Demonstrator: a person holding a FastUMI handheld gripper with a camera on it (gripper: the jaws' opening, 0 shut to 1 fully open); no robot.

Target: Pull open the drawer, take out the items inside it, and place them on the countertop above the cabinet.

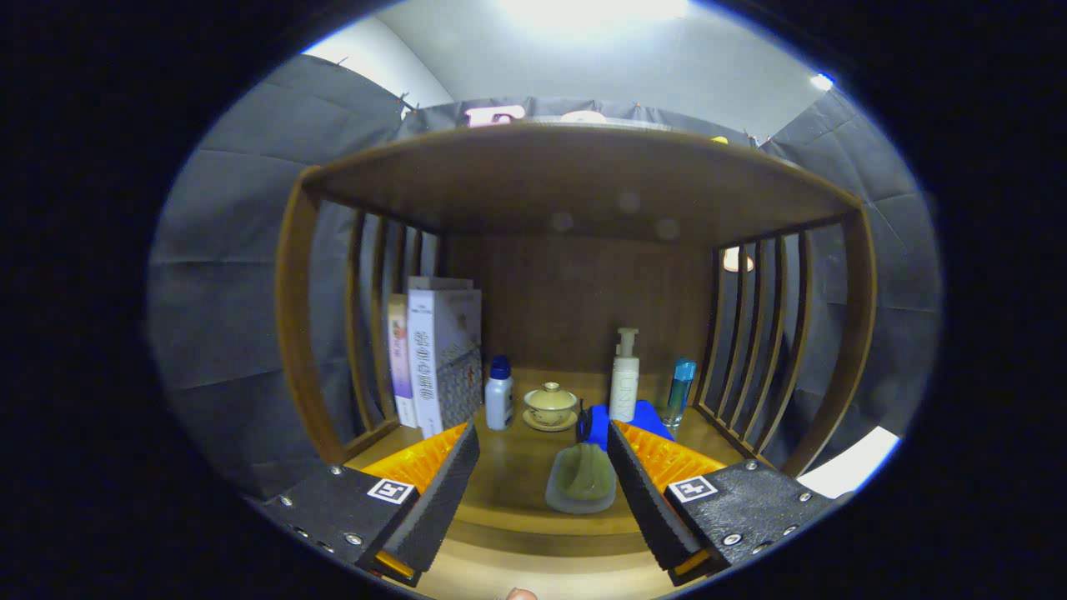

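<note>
The gripper point(542, 462) stands wide open at the lower centre of the frame, with nothing held between its fingers. A pale green item in a clear wrapper point(582, 479) lies flat on the wooden worktop point(517, 467) in the gap between the fingers, close beside the right finger; whether it touches that finger cannot be told. The drawer cannot be made out from this view.

Just beyond the green item, at frame centre, a lidded cream cup on a saucer point(550, 406) stands upright. Left of it is a small white bottle with a blue cap point(499, 393). Further left, two upright books point(433, 358) stand against the slatted left side of the wooden shelf unit point(575, 179).

Right of the cup, a blue object point(638, 417) lies partly hidden behind the right fingertip. A white pump bottle point(624, 379) stands upright just behind it, and a clear bottle with a blue cap point(679, 392) stands near the slatted right side.

A fingertip point(522, 594) shows at the bottom edge of the frame.
</note>
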